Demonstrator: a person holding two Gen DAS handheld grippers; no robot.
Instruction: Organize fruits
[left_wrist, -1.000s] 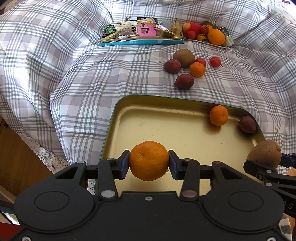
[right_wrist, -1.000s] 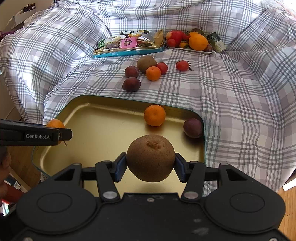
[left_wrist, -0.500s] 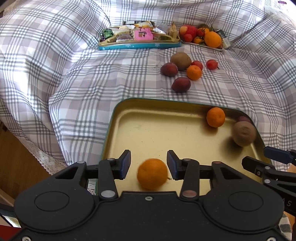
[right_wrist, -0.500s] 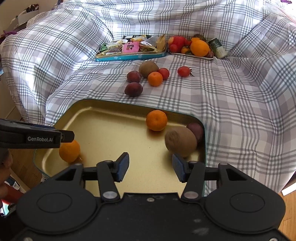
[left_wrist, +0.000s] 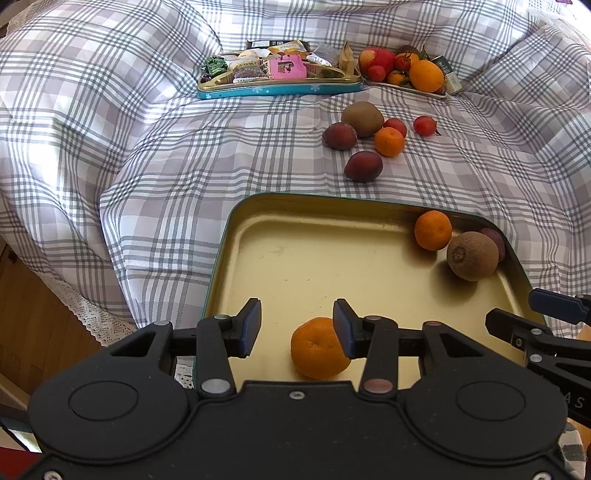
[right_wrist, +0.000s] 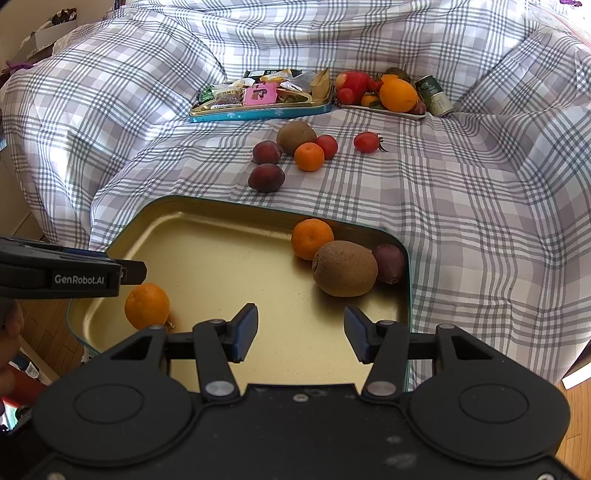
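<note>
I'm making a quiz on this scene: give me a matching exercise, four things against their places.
Things:
1 kiwi
2 pink packet
3 tomato
4 can

Places:
A loose on the blanket
B in the gold tray, touching a mandarin
C in the blue tin
D beside the far fruit plate

Pairs: 1-B, 2-C, 3-A, 4-D

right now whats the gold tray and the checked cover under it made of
Gold tray: looks like thin pressed metal, a satin gold finish with soft glare and a rolled teal rim. Checked cover: woven fabric, matte, probably cotton; it folds and puffs softly.
</note>
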